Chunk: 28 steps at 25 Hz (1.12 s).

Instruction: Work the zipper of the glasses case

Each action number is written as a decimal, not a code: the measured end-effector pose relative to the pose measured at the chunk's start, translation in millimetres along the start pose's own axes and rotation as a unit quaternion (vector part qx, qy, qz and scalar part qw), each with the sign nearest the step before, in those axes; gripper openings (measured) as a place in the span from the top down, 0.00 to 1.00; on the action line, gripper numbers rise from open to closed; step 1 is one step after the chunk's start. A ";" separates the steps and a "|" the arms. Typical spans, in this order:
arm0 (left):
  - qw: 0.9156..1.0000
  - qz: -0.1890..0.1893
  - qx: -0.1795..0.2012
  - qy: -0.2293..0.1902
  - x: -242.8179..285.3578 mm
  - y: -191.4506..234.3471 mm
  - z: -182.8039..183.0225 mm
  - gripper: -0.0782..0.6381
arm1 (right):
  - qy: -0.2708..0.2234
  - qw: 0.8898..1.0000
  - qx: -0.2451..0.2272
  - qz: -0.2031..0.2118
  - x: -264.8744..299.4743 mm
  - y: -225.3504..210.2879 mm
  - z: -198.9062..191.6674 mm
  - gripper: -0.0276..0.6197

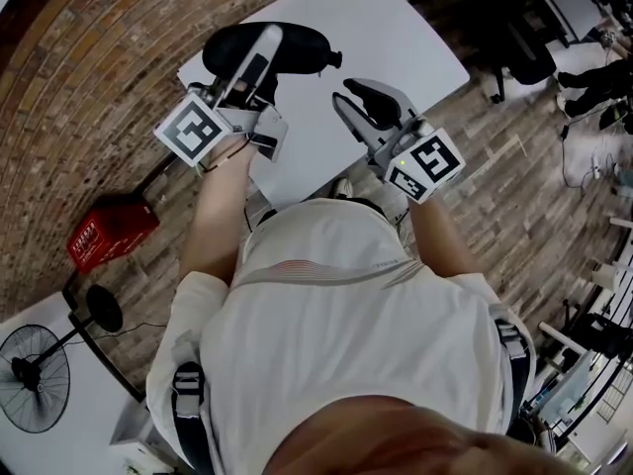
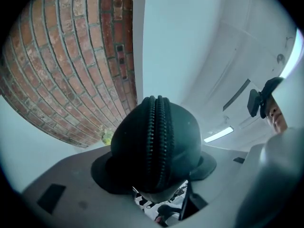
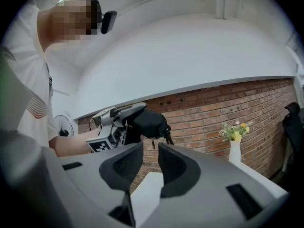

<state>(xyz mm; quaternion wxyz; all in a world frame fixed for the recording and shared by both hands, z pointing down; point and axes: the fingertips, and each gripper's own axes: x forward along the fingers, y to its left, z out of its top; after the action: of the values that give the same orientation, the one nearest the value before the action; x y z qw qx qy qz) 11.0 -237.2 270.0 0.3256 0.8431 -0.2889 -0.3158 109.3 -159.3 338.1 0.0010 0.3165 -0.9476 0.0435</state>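
Note:
The black glasses case (image 1: 282,47) is held up over the far left part of the white table (image 1: 415,38). My left gripper (image 1: 259,52) is shut on its body. In the left gripper view the case (image 2: 156,141) fills the gap between the jaws, and its closed zipper (image 2: 159,132) runs up the middle towards the camera. My right gripper (image 1: 348,95) hangs just right of the case's end, apart from it. Its black pads (image 3: 178,167) stand a narrow gap apart with nothing between them. Beyond that gap the case (image 3: 149,122) shows its small zipper pull (image 3: 153,143) hanging down.
A red box (image 1: 109,231) and a black fan (image 1: 35,379) stand on the brick floor at the left. A dark chair (image 1: 524,47) is beyond the table's right corner. A white vase of flowers (image 3: 235,148) stands before the brick wall.

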 end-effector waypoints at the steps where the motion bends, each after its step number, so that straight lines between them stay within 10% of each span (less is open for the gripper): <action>1: 1.000 -0.001 0.002 0.001 1.0 -1.1 -0.7 0.50 | 0.006 1.000 -0.004 -0.005 6.0 1.0 -3.5 0.73; 16: 1.000 0.013 -0.001 0.010 2.8 10.3 -8.4 0.50 | 0.033 0.998 -0.030 -0.055 39.8 -10.4 -13.3 0.87; 28: 0.993 0.020 0.072 0.093 -1.3 9.6 -27.9 0.51 | 0.075 0.985 -0.120 -0.094 30.4 -33.1 -17.8 0.87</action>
<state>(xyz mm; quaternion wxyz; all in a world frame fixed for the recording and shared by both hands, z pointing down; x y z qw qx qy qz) 27.5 -232.0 293.9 0.2958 0.8838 -0.2967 -0.2081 104.5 -202.4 359.4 0.1140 0.3979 -0.9091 -0.0476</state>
